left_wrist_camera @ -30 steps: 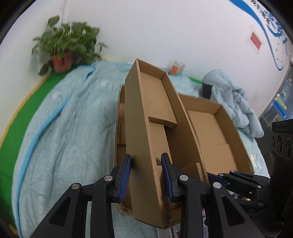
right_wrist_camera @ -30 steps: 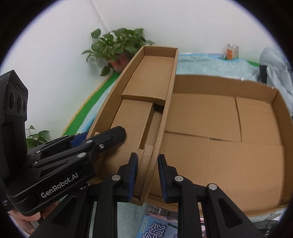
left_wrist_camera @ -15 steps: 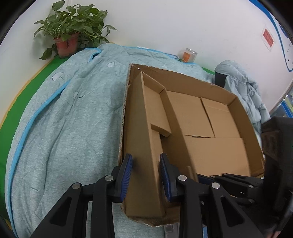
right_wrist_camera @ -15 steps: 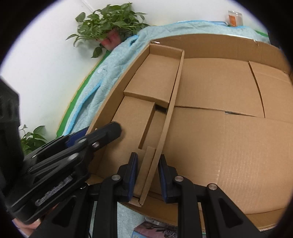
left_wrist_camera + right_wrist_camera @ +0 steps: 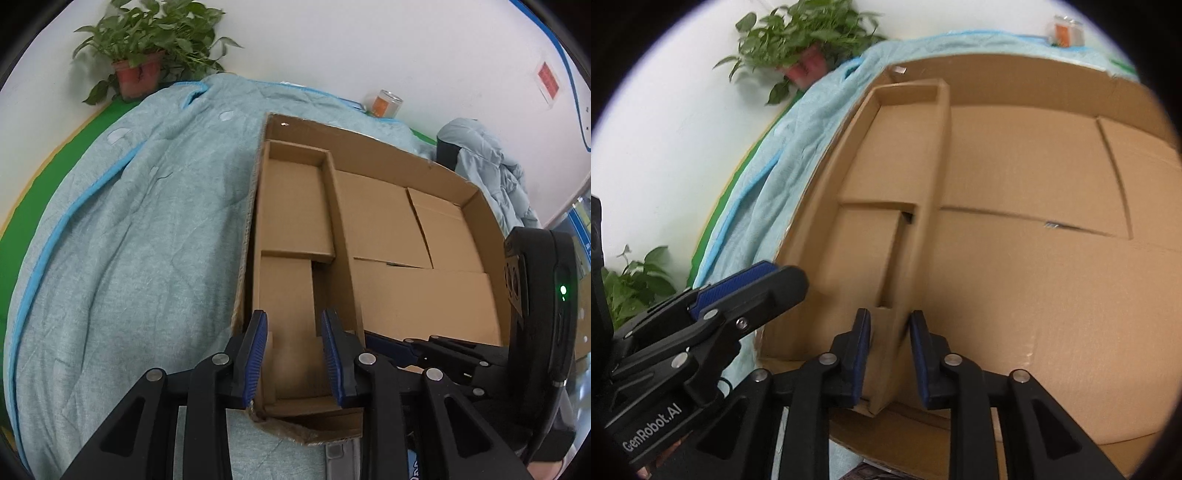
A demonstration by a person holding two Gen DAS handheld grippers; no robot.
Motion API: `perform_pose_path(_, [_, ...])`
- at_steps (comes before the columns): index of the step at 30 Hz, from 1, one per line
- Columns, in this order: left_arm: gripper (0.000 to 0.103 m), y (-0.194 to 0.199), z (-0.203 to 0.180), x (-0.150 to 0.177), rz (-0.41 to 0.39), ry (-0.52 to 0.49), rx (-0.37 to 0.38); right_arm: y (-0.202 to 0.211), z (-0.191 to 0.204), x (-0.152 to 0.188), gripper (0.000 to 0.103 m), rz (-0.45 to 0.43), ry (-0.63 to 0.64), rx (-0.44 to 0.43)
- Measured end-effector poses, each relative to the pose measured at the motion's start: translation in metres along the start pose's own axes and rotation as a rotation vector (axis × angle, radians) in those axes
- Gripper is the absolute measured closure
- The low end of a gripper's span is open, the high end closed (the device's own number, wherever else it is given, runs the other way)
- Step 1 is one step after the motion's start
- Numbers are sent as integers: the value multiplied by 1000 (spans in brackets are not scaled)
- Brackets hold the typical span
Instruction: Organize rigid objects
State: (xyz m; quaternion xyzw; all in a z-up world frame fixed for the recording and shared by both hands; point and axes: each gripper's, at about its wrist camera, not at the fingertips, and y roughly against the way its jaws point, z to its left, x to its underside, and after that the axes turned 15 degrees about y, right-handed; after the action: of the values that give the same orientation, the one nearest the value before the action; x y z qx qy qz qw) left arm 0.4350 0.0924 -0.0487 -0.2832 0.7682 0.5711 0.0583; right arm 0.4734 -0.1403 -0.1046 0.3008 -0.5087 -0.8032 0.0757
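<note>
narrow box point(image 5: 291, 206) – wall between right hand-held gripper point(image 5: 888, 354)

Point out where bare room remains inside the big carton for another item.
Free: the big carton's floor right of the narrow box, out to its right wall. Crowded: the left strip, filled by the narrow box, and the near-left corner, where the left tool and right tool sit on that box's near end.

My left wrist camera looks steeply down along my fingers, close over the box's point(image 5: 436, 306) near left corner. My right one looks from beside it; both share the box point(image 5: 1052, 295), blanket point(image 5: 140, 236) and plant point(image 5: 798, 40).
</note>
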Motion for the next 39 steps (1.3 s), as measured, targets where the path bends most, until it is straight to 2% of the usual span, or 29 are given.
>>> perform_pose_path(3, [73,15,7,5,-38,7,-20,-1,9,-3,76,-5,43,37])
perform_pose_path(5, [70,34,9,15,-94,-18,-19,2,11,-3,73,-17,58,42])
perform_pose_path(6, [61,45,9,21,-132,-38,-27,6,10,-1,69,-34,55,36])
perform_pose_path(7, [54,58,8,29,-179,-60,-35,13,10,3,60,-59,51,34])
perform_pose_path(8, [33,74,7,39,-242,-81,-38,23,11,7,57,-91,50,63])
perform_pose_path(9, [8,90,6,51,-313,-92,-38,38,13,12,50,-137,51,110])
perform_pose_path(10, [0,106,7,62,-384,-96,-23,55,15,19,39,-184,56,152])
perform_pose_path(11, [1,123,7,77,-474,-89,4,73,17,28,32,-232,60,182])
perform_pose_path(12, [0,137,6,91,-537,-81,20,90,18,38,17,-272,61,201])
perform_pose_path(13, [0,143,5,100,-555,-80,23,106,20,51,12,-313,62,222])
perform_pose_path(14, [0,149,2,111,-552,-84,29,121,23,64,11,-343,68,243])
perform_pose_path(16, [0,155,-4,126,-527,-88,58,144,28,92,0,-374,84,274])
perform_pose_path(20, [0,158,-17,154,-472,-104,108,173,34,142,0,-392,99,329])
perform_pose_path(23, [0,156,-24,171,-399,-135,146,189,36,166,0,-395,104,348])
perform_pose_path(25, [0,152,-28,181,-329,-114,175,195,40,179,0,-389,132,343])
perform_pose_path(28, [0,146,-28,193,-235,-67,236,194,47,199,0,-367,187,309])
perform_pose_path(30, [0,141,-28,198,-215,-59,218,195,50,209,1,-361,193,276])
perform_pose_path(32, [1,135,-29,202,-211,-65,174,197,54,217,12,-364,200,268])
perform_pose_path(33, [1,132,-30,206,-203,-69,159,197,57,221,22,-362,207,273])
perform_pose_path(36, [1,126,-29,214,-163,-70,180,193,58,226,20,-351,230,190])
perform_pose_path(37, [1,123,-27,214,-147,-66,187,190,57,227,14,-343,236,167])
perform_pose_path(39, [1,116,-26,212,-101,-65,203,183,60,228,9,-319,262,151])
